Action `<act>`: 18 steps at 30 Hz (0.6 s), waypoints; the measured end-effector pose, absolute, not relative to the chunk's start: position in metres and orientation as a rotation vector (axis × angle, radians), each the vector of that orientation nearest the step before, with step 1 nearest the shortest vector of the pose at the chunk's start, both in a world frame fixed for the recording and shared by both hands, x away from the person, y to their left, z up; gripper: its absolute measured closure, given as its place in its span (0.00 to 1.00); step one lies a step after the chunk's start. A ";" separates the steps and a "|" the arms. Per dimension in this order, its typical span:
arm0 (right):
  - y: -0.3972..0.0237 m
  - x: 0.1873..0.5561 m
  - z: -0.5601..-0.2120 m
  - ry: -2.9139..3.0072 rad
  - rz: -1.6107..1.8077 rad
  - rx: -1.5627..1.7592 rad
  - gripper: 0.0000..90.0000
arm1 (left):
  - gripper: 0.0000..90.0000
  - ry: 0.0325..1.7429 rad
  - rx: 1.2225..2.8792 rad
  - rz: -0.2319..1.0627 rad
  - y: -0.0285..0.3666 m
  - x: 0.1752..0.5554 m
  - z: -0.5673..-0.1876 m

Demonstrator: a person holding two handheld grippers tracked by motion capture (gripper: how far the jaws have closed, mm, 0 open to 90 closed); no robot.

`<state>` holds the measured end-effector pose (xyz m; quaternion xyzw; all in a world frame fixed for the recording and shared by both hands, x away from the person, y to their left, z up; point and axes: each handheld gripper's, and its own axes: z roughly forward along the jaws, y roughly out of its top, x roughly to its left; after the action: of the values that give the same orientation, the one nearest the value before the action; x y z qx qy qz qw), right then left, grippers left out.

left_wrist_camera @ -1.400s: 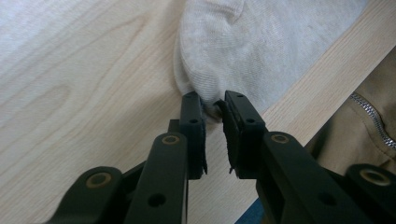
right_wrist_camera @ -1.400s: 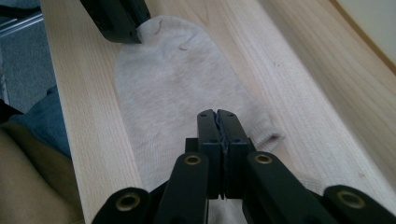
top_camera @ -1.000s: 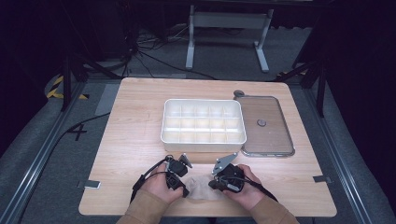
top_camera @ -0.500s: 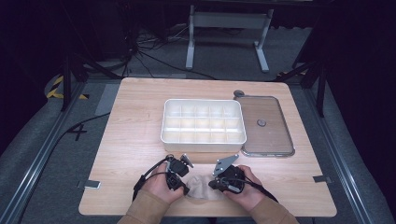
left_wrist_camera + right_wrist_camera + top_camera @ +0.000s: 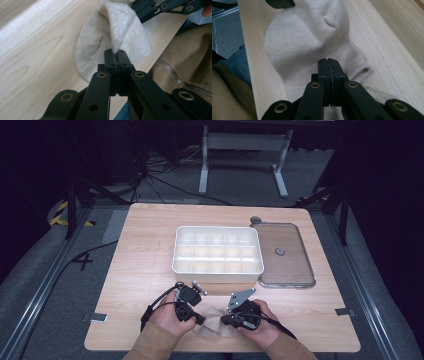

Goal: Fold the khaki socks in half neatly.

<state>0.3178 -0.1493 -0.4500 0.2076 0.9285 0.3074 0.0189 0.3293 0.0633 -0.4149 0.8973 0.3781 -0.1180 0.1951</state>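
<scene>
A beige sock (image 5: 212,326) lies bunched near the table's front edge, between the person's two hands. My left gripper (image 5: 199,319) reaches in from the left and is shut on a raised fold of the sock (image 5: 120,30); in the left gripper view its jaws (image 5: 115,53) stand pressed together on the fabric. My right gripper (image 5: 226,320) comes in from the right. In the right gripper view it is shut (image 5: 327,62) on the sock's (image 5: 307,37) cuff end. Each view catches the other gripper's black tip at its top edge.
A white compartment tray (image 5: 175,251) sits mid-table beyond the hands. Its clear lid (image 5: 295,245) with a small knob lies flat to its right. The table's front edge (image 5: 220,351) runs just behind the sock, with the person's tan sleeves over it.
The left gripper has edged slightly toward the sock. The right hand has kept still.
</scene>
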 end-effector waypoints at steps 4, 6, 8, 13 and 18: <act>-0.149 0.318 -0.450 2.885 0.952 0.632 1.00 | 0.85 1.158 2.538 -0.296 0.065 0.333 -0.426; -0.150 0.318 -0.450 2.887 0.951 0.629 1.00 | 0.78 1.189 2.537 -0.293 0.066 0.334 -0.428; -0.150 0.319 -0.449 2.889 0.946 0.628 1.00 | 0.74 1.197 2.526 -0.304 0.066 0.335 -0.429; -0.151 0.320 -0.449 2.884 0.929 0.640 1.00 | 0.74 1.237 2.531 -0.325 0.062 0.336 -0.436; -0.150 0.318 -0.448 2.884 0.913 0.635 1.00 | 0.78 1.242 2.542 -0.332 0.059 0.335 -0.436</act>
<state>0.3182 -0.1499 -0.4482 0.2052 0.9327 0.2954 0.0251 0.3351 0.0590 -0.4365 0.8828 0.4312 -0.1155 0.1460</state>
